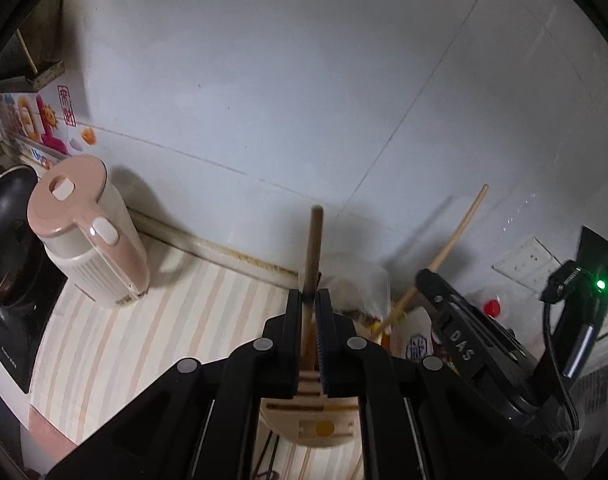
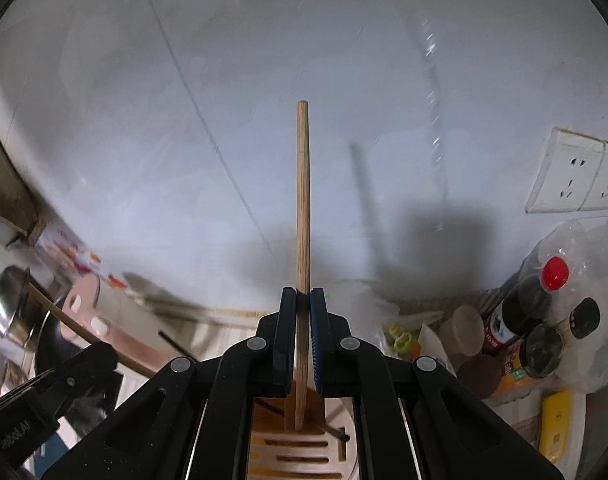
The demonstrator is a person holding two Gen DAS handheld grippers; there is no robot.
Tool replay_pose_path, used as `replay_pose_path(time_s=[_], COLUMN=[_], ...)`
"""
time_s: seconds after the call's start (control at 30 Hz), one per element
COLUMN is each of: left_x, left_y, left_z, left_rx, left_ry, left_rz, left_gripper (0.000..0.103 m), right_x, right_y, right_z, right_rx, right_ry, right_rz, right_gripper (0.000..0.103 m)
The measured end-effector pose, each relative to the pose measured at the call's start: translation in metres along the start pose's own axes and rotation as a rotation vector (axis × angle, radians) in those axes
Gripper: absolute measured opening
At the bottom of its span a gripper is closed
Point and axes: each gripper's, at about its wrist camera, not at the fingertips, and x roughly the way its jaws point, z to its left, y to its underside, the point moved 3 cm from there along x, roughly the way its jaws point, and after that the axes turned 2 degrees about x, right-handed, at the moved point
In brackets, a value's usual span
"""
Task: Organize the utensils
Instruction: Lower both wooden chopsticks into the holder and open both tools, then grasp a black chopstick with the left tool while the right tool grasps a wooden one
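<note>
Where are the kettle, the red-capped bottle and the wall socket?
kettle [image 1: 89,236]: left wrist view, on its pink lid and handle.
red-capped bottle [image 2: 522,304]: right wrist view, on its dark neck below the cap.
wall socket [image 2: 576,172]: right wrist view, on the left plate's face.

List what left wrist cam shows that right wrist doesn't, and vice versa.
Left wrist only: the whole pink kettle, a black pan on the stove, and the right gripper's body.
Right wrist only: dark sauce bottles with a red cap, a yellow pack, and a steel pot lid.
Both: a gripper shut on a wooden chopstick (left gripper, right gripper), above the slotted wooden utensil holder, plus the wall socket.
</note>
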Motion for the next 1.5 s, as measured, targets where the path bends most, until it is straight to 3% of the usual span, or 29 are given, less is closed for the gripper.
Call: replay_pose_path(time_s=[0.1, 0.13, 0.17, 0.2, 0.23, 0.37, 0.4, 0.43, 0.5, 0.63, 0.77, 0.87, 1.03, 1.17, 1.3, 1.37, 1.43, 1.5], left_x=[-0.011, -0.017, -0.023, -0.030, -0.037, -0.061, -0.063, -0.066, -0.068, -0.057, -0.032, -0.011, 0.032, 0.066, 0.096, 0.110, 0.126, 0.137], left_y=[0.001, 0.001, 0.001, 0.001, 0.001, 0.011, 0.015, 0.021, 0.033, 0.062, 0.099, 0.128, 0.178, 0.218, 0.255, 0.271, 0.288, 0.300], left_z=[-0.001, 0.000, 0.001, 0.002, 0.004, 0.017, 0.021, 0.026, 0.033, 0.041, 0.044, 0.046, 0.050, 0.051, 0.048, 0.048, 0.045, 0.043], left_rx=[0.013, 0.026, 0.040, 0.052, 0.061, 0.086, 0.088, 0.092, 0.100, 0.134, 0.171, 0.196, 0.212, 0.237, 0.256, 0.272, 0.296, 0.312], left_ry=[-0.029, -0.046, -0.068, -0.088, -0.104, -0.152, -0.162, -0.174, -0.196, -0.240, -0.265, -0.296, -0.331, -0.366, -0.363, -0.334, -0.309, -0.293], left_rz=[0.005, -0.004, -0.018, -0.035, -0.057, -0.118, -0.120, -0.132, -0.152, -0.135, -0.047, 0.011, 0.134, 0.229, 0.327, 0.377, 0.444, 0.487], left_gripper=[0.012, 0.022, 0.031, 0.053, 0.069, 0.080, 0.095, 0.103, 0.103, 0.103, 0.103, 0.103, 0.103, 0.103, 0.101, 0.094, 0.075, 0.066], right_x=[-0.003, -0.007, -0.011, -0.021, -0.029, -0.062, -0.074, -0.082, -0.094, -0.114, -0.113, -0.102, -0.071, -0.047, -0.022, -0.010, -0.002, 0.006], right_y=[0.004, 0.004, 0.004, 0.004, 0.004, 0.006, 0.011, 0.013, 0.022, 0.051, 0.084, 0.107, 0.158, 0.197, 0.231, 0.249, 0.261, 0.272], right_z=[-0.001, -0.002, -0.001, -0.004, -0.005, -0.011, -0.016, -0.019, -0.027, -0.044, -0.066, -0.084, -0.116, -0.140, -0.160, -0.169, -0.172, -0.174], right_rx=[-0.013, -0.012, -0.011, 0.000, 0.008, 0.029, 0.039, 0.047, 0.067, 0.086, 0.121, 0.131, 0.173, 0.199, 0.231, 0.241, 0.241, 0.235], right_ry=[-0.013, -0.011, -0.009, -0.009, -0.013, -0.001, 0.011, 0.018, 0.040, 0.084, 0.108, 0.141, 0.158, 0.172, 0.163, 0.148, 0.147, 0.153], right_rz=[0.050, 0.050, 0.048, 0.038, 0.030, -0.001, -0.011, -0.015, -0.017, -0.028, 0.004, 0.038, 0.171, 0.269, 0.368, 0.419, 0.453, 0.480], right_gripper=[0.011, 0.014, 0.025, 0.034, 0.036, 0.045, 0.048, 0.051, 0.063, 0.075, 0.087, 0.088, 0.087, 0.074, 0.051, 0.041, 0.040, 0.040])
